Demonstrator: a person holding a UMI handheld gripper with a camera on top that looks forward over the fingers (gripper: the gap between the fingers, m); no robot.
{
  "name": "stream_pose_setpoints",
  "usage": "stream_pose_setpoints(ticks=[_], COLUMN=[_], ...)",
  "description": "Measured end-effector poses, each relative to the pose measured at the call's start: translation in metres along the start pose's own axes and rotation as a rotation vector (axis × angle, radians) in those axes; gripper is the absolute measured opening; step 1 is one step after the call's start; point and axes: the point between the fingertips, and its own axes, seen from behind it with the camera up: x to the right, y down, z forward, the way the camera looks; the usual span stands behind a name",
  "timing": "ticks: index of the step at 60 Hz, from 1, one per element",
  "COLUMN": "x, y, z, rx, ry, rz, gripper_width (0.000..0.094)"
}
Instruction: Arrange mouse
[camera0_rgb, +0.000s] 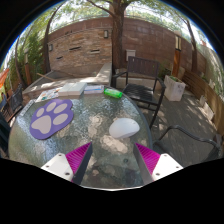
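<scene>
A white computer mouse (124, 127) lies on a round glass table (95, 115), just ahead of my fingers and a little right of centre. A purple paw-shaped mouse pad (51, 116) lies on the table to the left of the mouse. My gripper (113, 157) hovers above the near edge of the table, open and empty, with its magenta pads (80, 156) apart. Nothing stands between the fingers.
A green object (113, 93) and flat white items (72, 90) lie at the table's far side. A black metal chair (142, 85) stands beyond the table on the right. A brick wall (85, 42) and a tree trunk (118, 30) stand behind. Stone patio lies to the right.
</scene>
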Motion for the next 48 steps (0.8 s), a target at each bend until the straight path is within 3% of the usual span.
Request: stream_pose_setpoints(ticks=[11,25,31,36,48], x=[0.016,0.019,0.024,0.015,0.016], y=[-0.016,-0.051,-0.055,-0.059,-0.057], z=[0.062,0.106,0.116,0.121,0.117], rx=[-0.017,0.017,0.009,0.023,0.012], ry=[-0.026,0.016,0.087,0.059,0.110], rz=[0.117,0.121,0.052,0.034,0.041], gripper_width=[0.0844,0.0808,0.0699,0.0499,0.0389])
